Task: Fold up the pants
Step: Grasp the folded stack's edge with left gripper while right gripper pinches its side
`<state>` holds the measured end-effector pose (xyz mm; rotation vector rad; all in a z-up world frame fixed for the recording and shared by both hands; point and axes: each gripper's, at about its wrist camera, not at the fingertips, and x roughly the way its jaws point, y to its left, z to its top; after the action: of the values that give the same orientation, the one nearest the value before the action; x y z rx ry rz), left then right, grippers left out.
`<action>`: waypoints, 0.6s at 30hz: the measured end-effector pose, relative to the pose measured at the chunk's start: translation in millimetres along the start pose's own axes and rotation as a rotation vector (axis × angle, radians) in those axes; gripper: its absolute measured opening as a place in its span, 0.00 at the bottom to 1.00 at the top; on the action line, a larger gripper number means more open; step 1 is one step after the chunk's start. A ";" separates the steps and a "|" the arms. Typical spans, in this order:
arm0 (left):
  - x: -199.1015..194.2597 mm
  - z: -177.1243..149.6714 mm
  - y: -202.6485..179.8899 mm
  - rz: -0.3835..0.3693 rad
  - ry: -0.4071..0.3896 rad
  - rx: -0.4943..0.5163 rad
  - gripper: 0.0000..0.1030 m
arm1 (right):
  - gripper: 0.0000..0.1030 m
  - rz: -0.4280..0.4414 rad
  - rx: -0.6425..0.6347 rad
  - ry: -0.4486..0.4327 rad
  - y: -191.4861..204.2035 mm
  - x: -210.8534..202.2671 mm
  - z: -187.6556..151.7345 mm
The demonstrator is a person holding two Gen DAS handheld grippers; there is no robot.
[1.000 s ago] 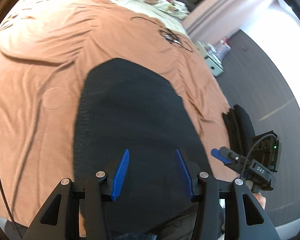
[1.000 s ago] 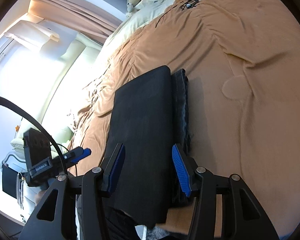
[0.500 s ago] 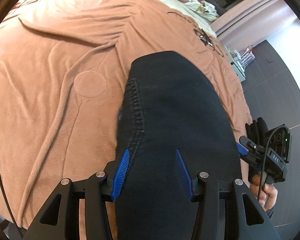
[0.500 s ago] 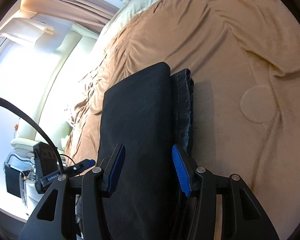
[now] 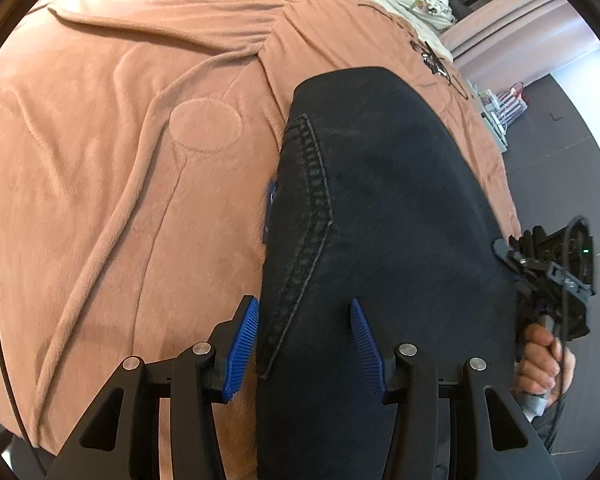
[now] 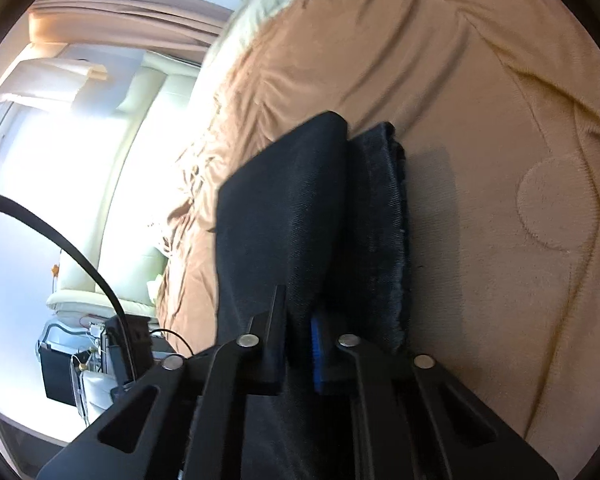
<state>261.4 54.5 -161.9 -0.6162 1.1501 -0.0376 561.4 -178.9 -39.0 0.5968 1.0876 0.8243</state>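
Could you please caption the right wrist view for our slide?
Right gripper shut on folded black pants lying on a tan blanket.

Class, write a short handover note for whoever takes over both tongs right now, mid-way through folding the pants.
Left tongs: open, fingers straddling the near left edge of the black pants, gripping nothing.
Right tongs: shut on the pants, pinching the top layer at the near end.
Pants: lying on the brown blanket, already folded into a narrow stack; a lower layer shows along one side in the right wrist view.
Left to do: probably close the left tongs on its edge, make the last fold, then let go.
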 end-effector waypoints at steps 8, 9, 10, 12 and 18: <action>0.2 -1.5 -5.7 0.049 0.013 0.040 0.37 | 0.03 -0.115 -0.140 -0.074 36.2 -20.6 -35.1; -0.1 -1.5 -6.3 0.053 0.014 0.045 0.36 | 0.03 -0.130 -0.137 -0.076 33.3 -21.7 -39.4; -0.5 -1.6 -7.1 0.058 0.015 0.051 0.36 | 0.03 -0.135 -0.121 -0.071 27.9 -21.0 -41.8; 0.0 0.5 -9.5 0.063 0.017 0.058 0.34 | 0.03 -0.145 -0.089 -0.061 15.3 -17.9 -43.3; -2.9 -1.3 -11.0 0.058 0.028 0.060 0.34 | 0.10 -0.107 -0.025 -0.031 -5.7 -13.3 -44.6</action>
<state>262.2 45.7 -154.6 -0.5304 1.1890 -0.0308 518.4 -191.8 -52.5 0.5240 1.0702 0.7328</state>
